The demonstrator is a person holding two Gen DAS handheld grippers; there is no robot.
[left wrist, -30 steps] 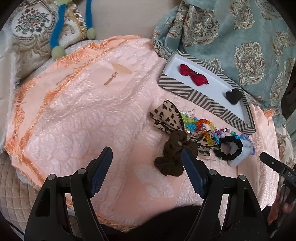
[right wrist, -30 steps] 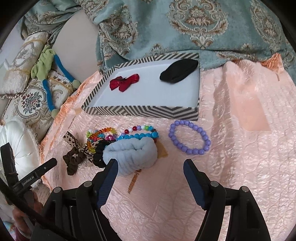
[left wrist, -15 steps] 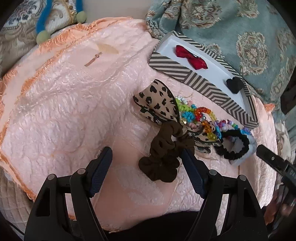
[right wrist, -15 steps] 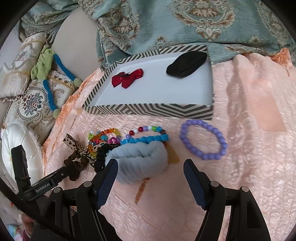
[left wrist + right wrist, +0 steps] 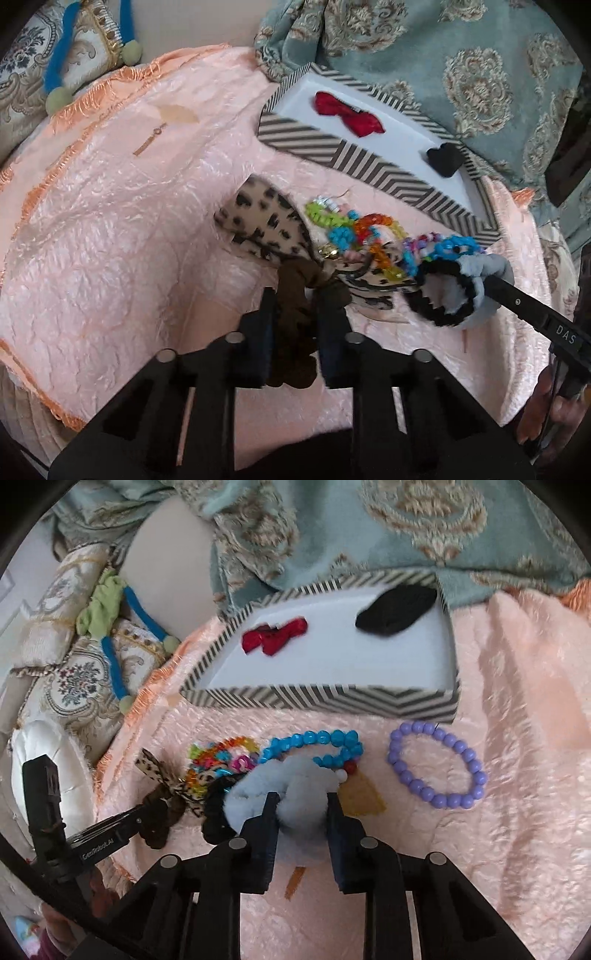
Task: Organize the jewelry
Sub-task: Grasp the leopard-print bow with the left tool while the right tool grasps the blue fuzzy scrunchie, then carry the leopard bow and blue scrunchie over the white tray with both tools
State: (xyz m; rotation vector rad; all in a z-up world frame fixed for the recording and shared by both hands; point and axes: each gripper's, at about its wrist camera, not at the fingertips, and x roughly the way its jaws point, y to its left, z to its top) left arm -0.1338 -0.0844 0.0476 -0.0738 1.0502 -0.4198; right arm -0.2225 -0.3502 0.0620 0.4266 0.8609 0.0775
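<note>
Brown scrunchie point(image 5: 295, 295), long axis running from the left gripper point(image 5: 295, 306) toward the leopard bow point(image 5: 258, 225), is clamped on the peach cloth point(image 5: 110, 229); right gripper point(image 5: 300, 808) squeezes the pale-blue scrunchie point(image 5: 291, 786).

— What stays out of sight from the left wrist?

— The lower half of the brown scrunchie point(image 5: 295, 295) is buried between the left gripper point(image 5: 295, 306) pads, and part of the leopard bow point(image 5: 258, 225) lies under the bead pile point(image 5: 365, 236). The right gripper point(image 5: 532, 314) is cut off by the picture's edge.

— And from the right wrist?

— The light blue scrunchie point(image 5: 291, 786) covers the near side of the blue bead bracelet point(image 5: 314, 740) and part of the black scrunchie point(image 5: 218, 812). The red bow point(image 5: 275, 637) and the black item point(image 5: 397, 611) in the striped box point(image 5: 325, 698) are smeared by blur; what the black item is cannot be told.
</note>
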